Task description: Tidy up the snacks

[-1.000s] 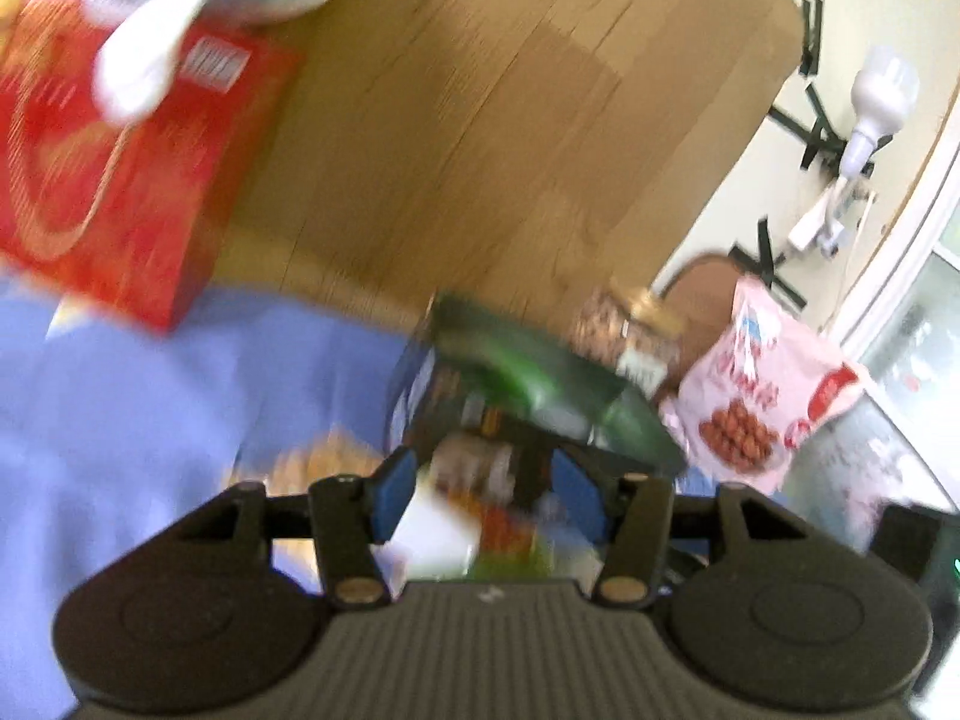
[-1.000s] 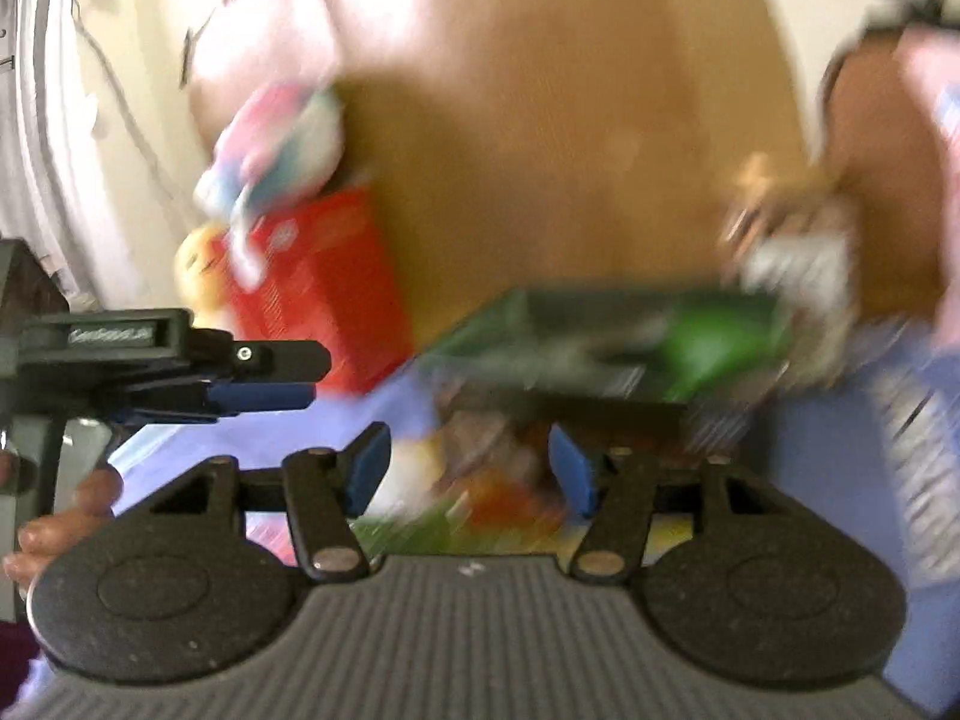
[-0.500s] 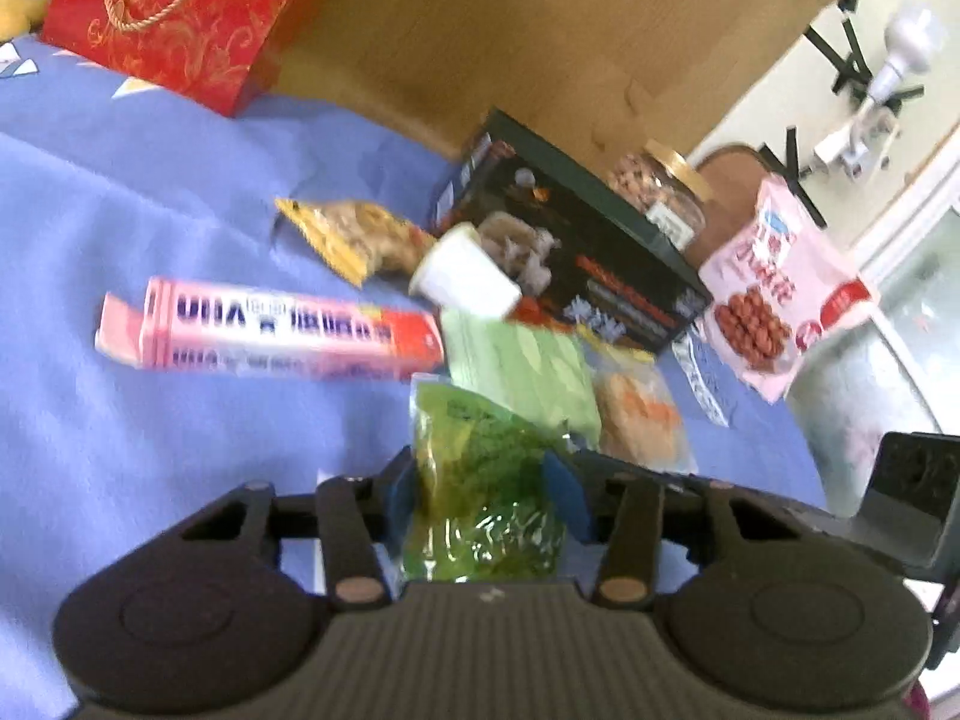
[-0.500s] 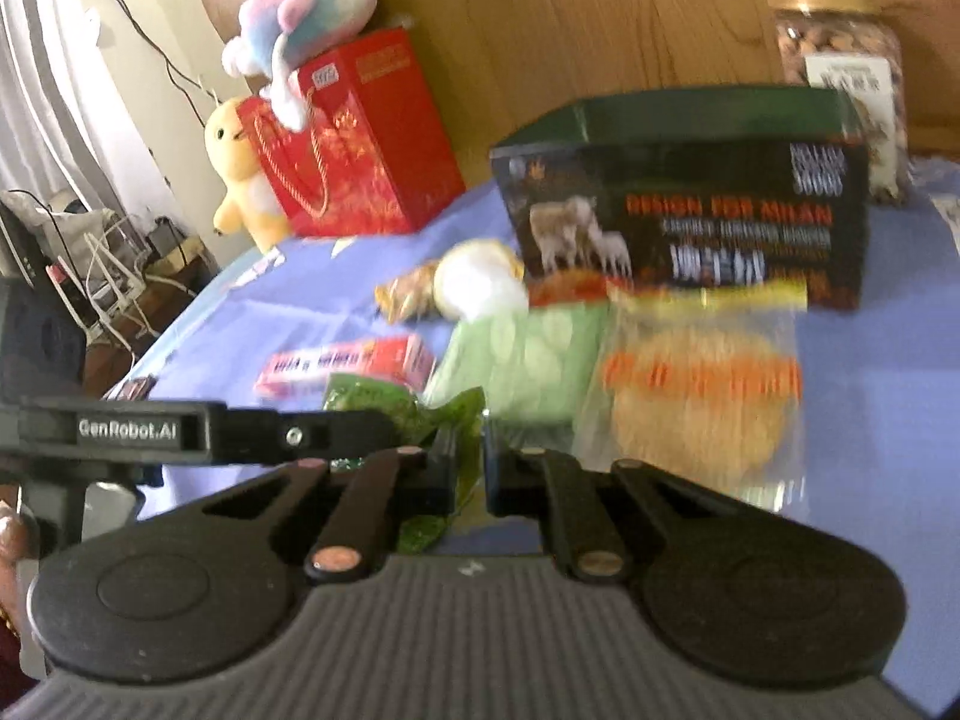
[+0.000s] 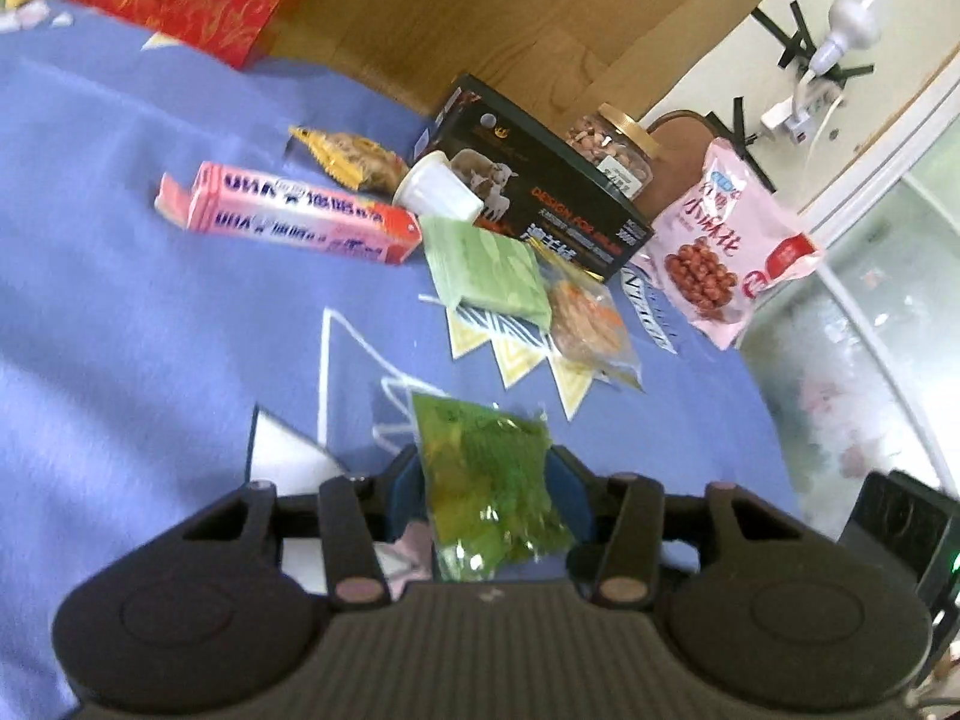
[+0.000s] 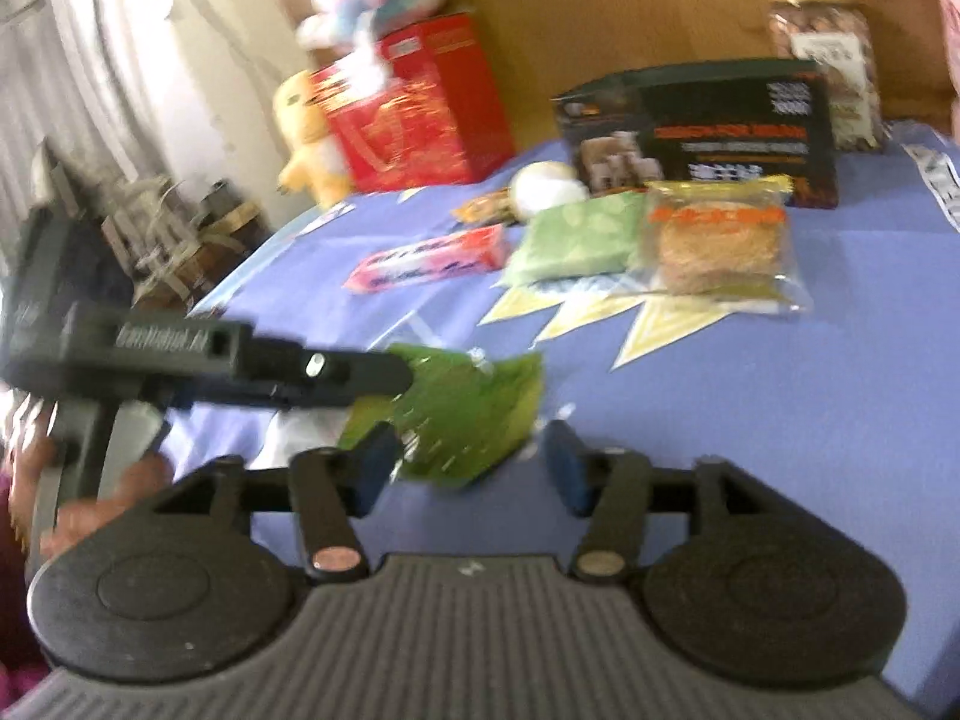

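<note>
Green snack packet point(image 5: 489, 480) sits between the jaws of the left gripper point(image 5: 489, 495), lifted a little above the blue cloth-covered surface point(image 5: 150, 360); both blue pads touch its sides, and we read the jaws as pinching it while easing slightly wider. In the right wrist view the same packet point(image 6: 468, 414) hangs from the left gripper, while the right gripper point(image 6: 471, 471) has its jaws spreading, one pad near the packet's corner and the other clear of it.

We judge slippage the main risk: the film is thin and crinkled, and a loosening pinch could let it drop short of the other snacks, the pale green pouch point(image 5: 489, 267), clear biscuit bag point(image 5: 585, 324) and dark box point(image 5: 540, 186). A careless sweep could also scatter these.
</note>
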Tool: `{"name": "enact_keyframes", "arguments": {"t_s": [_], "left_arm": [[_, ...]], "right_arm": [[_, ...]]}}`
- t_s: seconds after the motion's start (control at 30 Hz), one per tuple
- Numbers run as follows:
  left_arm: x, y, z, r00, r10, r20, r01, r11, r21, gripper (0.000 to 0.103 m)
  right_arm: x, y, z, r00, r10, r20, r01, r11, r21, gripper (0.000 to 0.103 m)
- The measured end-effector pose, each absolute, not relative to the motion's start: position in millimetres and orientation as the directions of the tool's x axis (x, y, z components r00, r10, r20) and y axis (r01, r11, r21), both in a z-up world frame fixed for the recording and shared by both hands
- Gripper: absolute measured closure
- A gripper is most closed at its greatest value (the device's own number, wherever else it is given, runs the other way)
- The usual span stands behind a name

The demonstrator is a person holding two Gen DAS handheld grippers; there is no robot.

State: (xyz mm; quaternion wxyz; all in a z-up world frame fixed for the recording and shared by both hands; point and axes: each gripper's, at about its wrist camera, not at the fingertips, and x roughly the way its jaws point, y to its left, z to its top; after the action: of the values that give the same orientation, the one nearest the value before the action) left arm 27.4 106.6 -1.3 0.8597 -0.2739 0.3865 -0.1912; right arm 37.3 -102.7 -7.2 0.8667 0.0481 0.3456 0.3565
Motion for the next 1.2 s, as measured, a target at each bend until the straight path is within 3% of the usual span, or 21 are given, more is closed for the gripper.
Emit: {"name": "enact_keyframes", "arguments": {"t_s": [0.27, 0.43, 0.5, 0.57, 0.67, 0.83, 0.93, 1.0, 1.07, 1.2], "left_arm": [[23, 108, -2, 0.621, -0.559, -0.55, 0.124, 0.763, -0.635, 0.053], [29, 97, 3, 0.628, -0.535, -0.564, 0.127, 0.786, -0.605, 0.053], [29, 93, 5, 0.632, -0.547, -0.549, 0.15, 0.782, -0.605, 0.055], [31, 89, 6, 0.622, -0.576, -0.531, 0.185, 0.766, -0.615, 0.068], [37, 79, 3, 0.57, -0.644, -0.51, 0.222, 0.719, -0.658, 0.096], [42, 63, 8, 0.548, -0.645, -0.531, 0.258, 0.735, -0.627, 0.096], [40, 74, 16, 0.594, -0.599, -0.537, 0.228, 0.766, -0.602, 0.082], [39, 92, 20, 0.644, -0.54, -0.542, 0.175, 0.794, -0.582, 0.05], [40, 105, 18, 0.648, -0.514, -0.562, 0.125, 0.799, -0.588, 0.044], [46, 118, -1, 0.586, -0.603, -0.541, 0.079, 0.707, -0.703, 0.044]], "right_arm": [[25, -63, -11, 0.606, 0.513, -0.608, -0.636, 0.772, 0.017, 0.036], [33, -64, -15, 0.617, 0.522, -0.589, -0.631, 0.775, 0.026, 0.033], [33, -68, -15, 0.627, 0.523, -0.578, -0.62, 0.784, 0.036, 0.038], [31, -72, -14, 0.639, 0.526, -0.562, -0.603, 0.795, 0.058, 0.053], [33, -78, -14, 0.634, 0.542, -0.551, -0.589, 0.801, 0.109, 0.058], [27, -74, -12, 0.649, 0.541, -0.535, -0.601, 0.796, 0.077, 0.06], [34, -81, -13, 0.63, 0.56, -0.538, -0.592, 0.795, 0.136, 0.06], [41, -90, -13, 0.606, 0.589, -0.534, -0.578, 0.788, 0.212, 0.061], [52, -104, -15, 0.579, 0.625, -0.523, -0.539, 0.775, 0.329, 0.062], [77, -140, -25, 0.506, 0.728, -0.463, -0.415, 0.676, 0.61, 0.063]]}}
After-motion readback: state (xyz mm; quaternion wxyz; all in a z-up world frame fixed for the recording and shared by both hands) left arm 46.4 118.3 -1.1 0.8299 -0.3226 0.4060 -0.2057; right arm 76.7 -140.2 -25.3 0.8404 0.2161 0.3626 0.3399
